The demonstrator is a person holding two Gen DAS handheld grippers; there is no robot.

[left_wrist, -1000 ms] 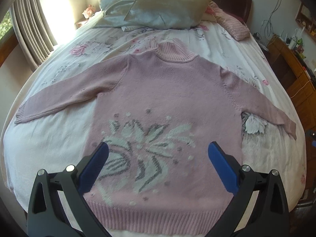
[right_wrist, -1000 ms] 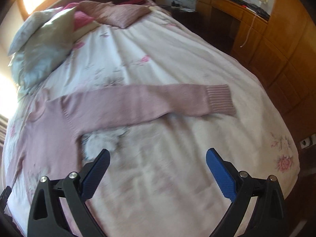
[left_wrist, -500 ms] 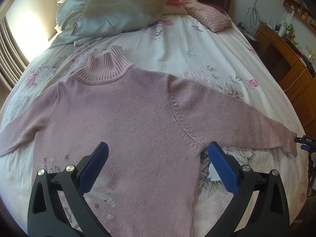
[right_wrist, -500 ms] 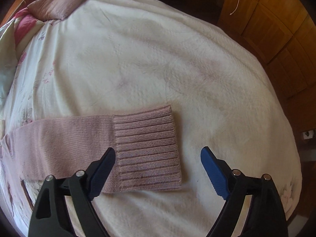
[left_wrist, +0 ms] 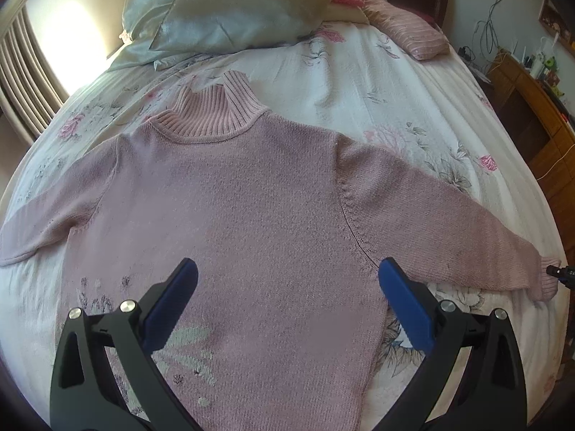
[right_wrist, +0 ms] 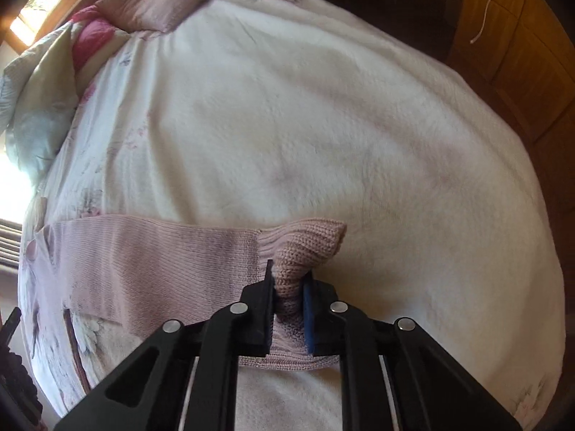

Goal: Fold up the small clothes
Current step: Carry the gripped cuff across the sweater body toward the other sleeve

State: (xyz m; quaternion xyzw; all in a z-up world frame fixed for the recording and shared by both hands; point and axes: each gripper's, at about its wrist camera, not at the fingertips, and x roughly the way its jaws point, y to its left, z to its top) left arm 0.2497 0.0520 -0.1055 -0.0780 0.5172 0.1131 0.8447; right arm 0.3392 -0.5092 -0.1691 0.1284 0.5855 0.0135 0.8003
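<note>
- Pink sweater (left_wrist: pixel 251 222): spread flat on the bed (left_wrist: pixel 359 72), face up, its long axis running from the hem near the camera to the ribbed collar (left_wrist: pixel 215 111), which points toward the pillows (left_wrist: pixel 233 10) at the headboard end.
- Sleeves: stretched out sideways to both edges of the bed, across the body's axis; the right sleeve (left_wrist: pixel 449 222) slopes toward the bed's right edge.
- Floral motif (left_wrist: pixel 187 344): knitted in pale tones low on the front, partly hidden behind the jaws.
- Left gripper (left_wrist: pixel 287 305): poised above the chest, jaws spread wide, holding nothing.
- Right gripper (right_wrist: pixel 287 301): jaws clenched on the ribbed cuff (right_wrist: pixel 302 248) of the right sleeve, the cuff bunched upward between them.
- Whether the cuff is lifted clear of the bedspread is hard to judge; it seems only slightly raised.
- Wooden furniture (left_wrist: pixel 539 115): stands beside the bed on the right.
</note>
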